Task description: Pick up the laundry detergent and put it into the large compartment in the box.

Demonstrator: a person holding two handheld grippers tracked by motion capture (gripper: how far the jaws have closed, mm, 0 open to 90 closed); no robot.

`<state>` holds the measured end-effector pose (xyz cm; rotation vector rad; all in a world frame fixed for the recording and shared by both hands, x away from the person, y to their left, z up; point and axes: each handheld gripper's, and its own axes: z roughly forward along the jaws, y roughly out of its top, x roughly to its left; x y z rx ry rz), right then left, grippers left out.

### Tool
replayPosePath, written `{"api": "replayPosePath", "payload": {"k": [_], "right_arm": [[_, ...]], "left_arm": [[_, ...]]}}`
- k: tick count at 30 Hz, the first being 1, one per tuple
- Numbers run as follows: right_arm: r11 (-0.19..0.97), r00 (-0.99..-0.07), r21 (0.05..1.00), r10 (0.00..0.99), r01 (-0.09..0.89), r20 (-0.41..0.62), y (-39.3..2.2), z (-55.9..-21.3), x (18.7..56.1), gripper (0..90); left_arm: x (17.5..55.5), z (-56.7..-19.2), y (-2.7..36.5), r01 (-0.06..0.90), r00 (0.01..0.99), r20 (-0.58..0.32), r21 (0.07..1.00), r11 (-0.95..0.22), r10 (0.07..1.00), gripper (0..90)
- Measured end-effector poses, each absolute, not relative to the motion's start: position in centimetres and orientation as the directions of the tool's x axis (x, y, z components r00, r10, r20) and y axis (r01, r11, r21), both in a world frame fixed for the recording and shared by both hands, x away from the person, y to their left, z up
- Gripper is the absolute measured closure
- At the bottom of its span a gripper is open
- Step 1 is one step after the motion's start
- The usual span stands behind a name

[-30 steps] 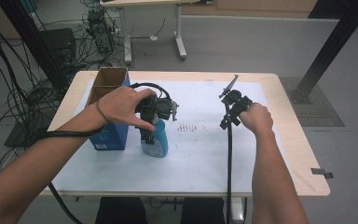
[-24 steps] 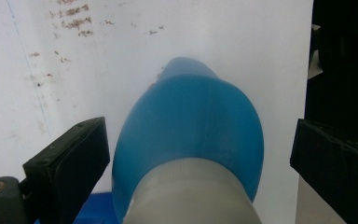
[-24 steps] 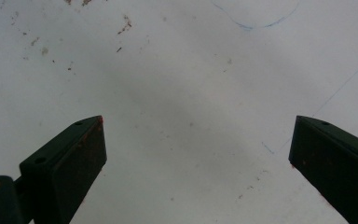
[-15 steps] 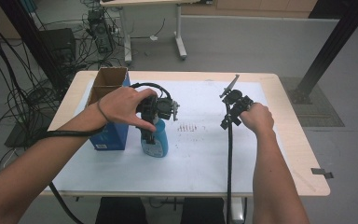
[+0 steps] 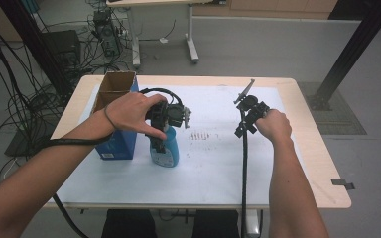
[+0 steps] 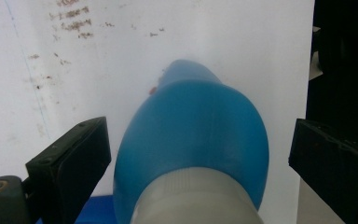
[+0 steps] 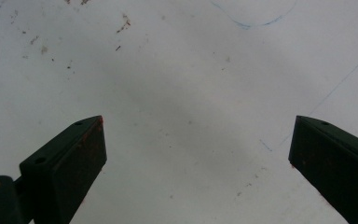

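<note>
A blue bottle (image 5: 166, 148) with a pale cap stands upright on the white sheet (image 5: 213, 163), just right of a blue carton. My left gripper (image 5: 159, 144) hangs over it from above. In the left gripper view the bottle (image 6: 193, 140) rises between the two black jaws, which stand wide apart and clear of its sides. My right gripper (image 5: 245, 126) hovers over the sheet at the right, pointing down. Its jaws in the right gripper view (image 7: 196, 168) are spread wide over bare white paper (image 7: 182, 70).
An open-topped blue carton (image 5: 114, 124) stands at the table's left. Small dark marks (image 5: 198, 135) dot the sheet between the grippers. A cable (image 5: 243, 173) trails from the right gripper toward the front edge. Beyond the wooden table (image 5: 297, 87) are floor cables and desk legs.
</note>
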<state>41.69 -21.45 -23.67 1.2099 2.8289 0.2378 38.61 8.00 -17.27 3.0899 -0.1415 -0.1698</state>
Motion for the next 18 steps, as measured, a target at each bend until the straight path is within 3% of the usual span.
{"api": "replayPosePath", "payload": {"k": [14, 18], "right_arm": [[0.682, -0.692, 0.167, 0.722, 0.712, 0.007, -21.57, -23.61, 41.56, 4.0], [0.682, -0.692, 0.163, 0.722, 0.713, 0.006, -21.58, -23.58, 41.58, 3.9]], "left_arm": [[38.85, -17.46, 7.67, -0.089, 0.988, -0.122, 0.045, -0.995, -0.094, 8.8], [38.96, -17.64, 7.64, -0.089, 0.987, -0.128, 0.044, -0.995, -0.093, 13.8]]}}
